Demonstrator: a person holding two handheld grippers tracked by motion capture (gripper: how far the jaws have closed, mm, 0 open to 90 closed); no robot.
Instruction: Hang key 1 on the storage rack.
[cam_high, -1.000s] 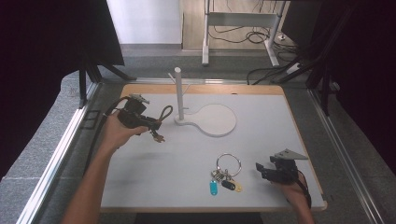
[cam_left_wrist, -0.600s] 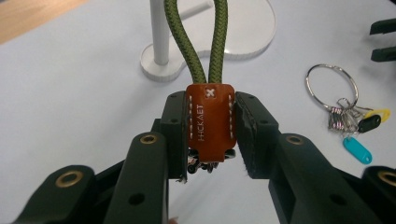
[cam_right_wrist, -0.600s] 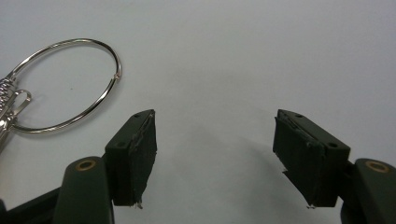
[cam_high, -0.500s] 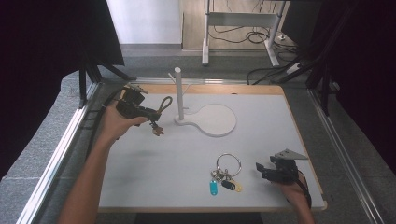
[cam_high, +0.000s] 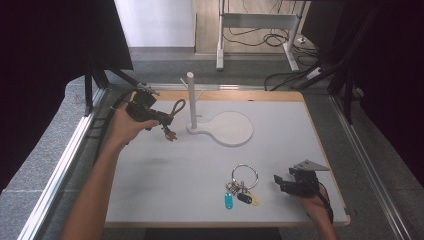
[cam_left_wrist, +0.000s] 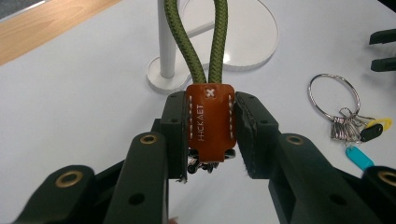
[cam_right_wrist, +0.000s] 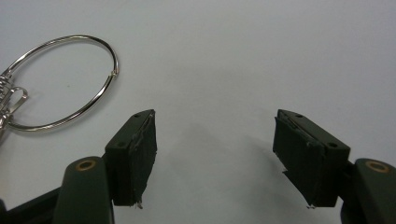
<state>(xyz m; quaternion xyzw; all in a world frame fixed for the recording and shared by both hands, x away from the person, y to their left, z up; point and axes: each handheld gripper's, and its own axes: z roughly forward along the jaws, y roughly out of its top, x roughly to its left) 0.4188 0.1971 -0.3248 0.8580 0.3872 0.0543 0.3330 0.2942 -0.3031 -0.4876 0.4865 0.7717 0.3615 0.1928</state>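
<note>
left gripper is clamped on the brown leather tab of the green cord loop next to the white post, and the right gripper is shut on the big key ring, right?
Not quite: the right gripper is open, its jaws apart beside the key ring, as the right gripper view shows. The left gripper does clamp the leather tab near the white post.

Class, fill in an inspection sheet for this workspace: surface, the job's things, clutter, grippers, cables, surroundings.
Surface: white table top with a wooden edge, flat and clean.
Job's things: green cord loop with a brown leather tab, held up beside the white peg stand; the stand's round base lies flat.
Clutter: key ring with keys and coloured tags, lying near the right gripper.
Grippers: left gripper shut on the tab; right gripper open, low over the table.
Cables: black cables on the floor behind.
Surroundings: dark curtains, metal rails, desk legs.
</note>
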